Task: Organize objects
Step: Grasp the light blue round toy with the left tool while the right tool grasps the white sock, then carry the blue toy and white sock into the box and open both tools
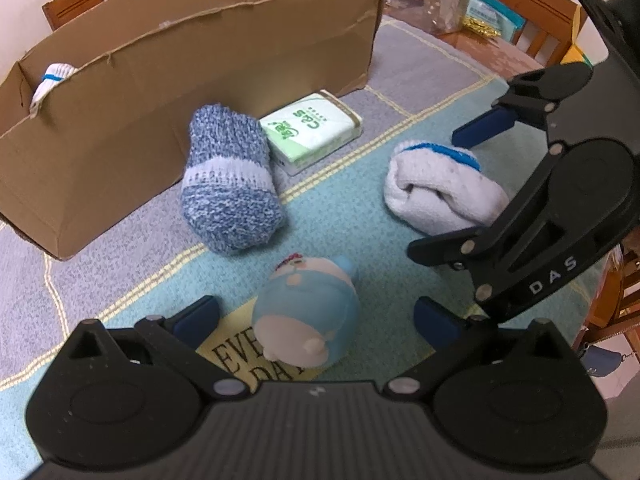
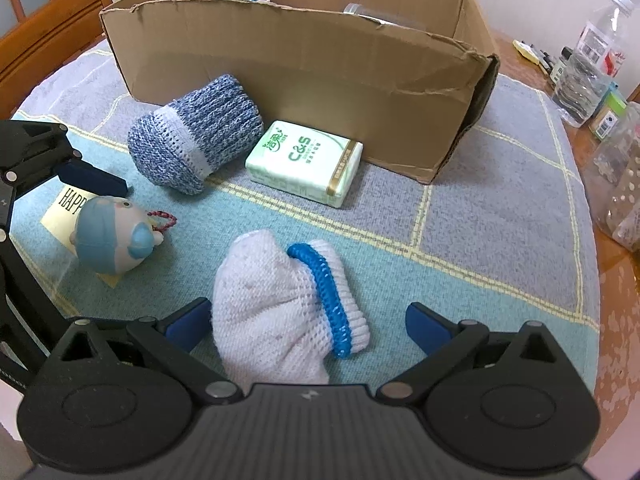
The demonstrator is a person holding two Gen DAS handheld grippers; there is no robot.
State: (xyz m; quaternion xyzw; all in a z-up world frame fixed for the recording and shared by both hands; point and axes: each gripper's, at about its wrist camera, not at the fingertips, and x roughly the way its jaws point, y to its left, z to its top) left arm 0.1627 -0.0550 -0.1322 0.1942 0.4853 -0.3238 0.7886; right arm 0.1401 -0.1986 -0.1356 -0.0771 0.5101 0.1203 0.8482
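Grippers first, nearest to you. Your left gripper (image 1: 316, 316) is spread wide, grasping nothing, with its blue pads either side of the pale blue rounded toy figure (image 1: 306, 312), which lies on its side well in front of the brown cardboard box (image 1: 192, 92). The straddle suggests you have lined up to pinch the toy across its body.

Your right gripper (image 2: 306, 322) is likewise released, its pads flanking the rolled white sock with a bright blue band (image 2: 280, 308), also in front of the box and off toward its right end. One pad sits just beside the sock; whether it touches I cannot tell.

Next out, closer to the box:
- Yellow printed card (image 2: 68, 210), under the toy, on the striped blue-grey cloth mat (image 2: 480, 240).
- Rolled blue-and-white marled knit sock (image 1: 230, 180), lying just in front of the box's front wall.
- Green-and-white tissue packet (image 2: 306, 162), against that same wall, just beside the knit sock.

Farthest: inside the box, at its left end, another white sock with a blue stripe (image 1: 52, 78) peeks over the torn rim. This suggests the box is the collecting place and the four loose items are yet to go in.
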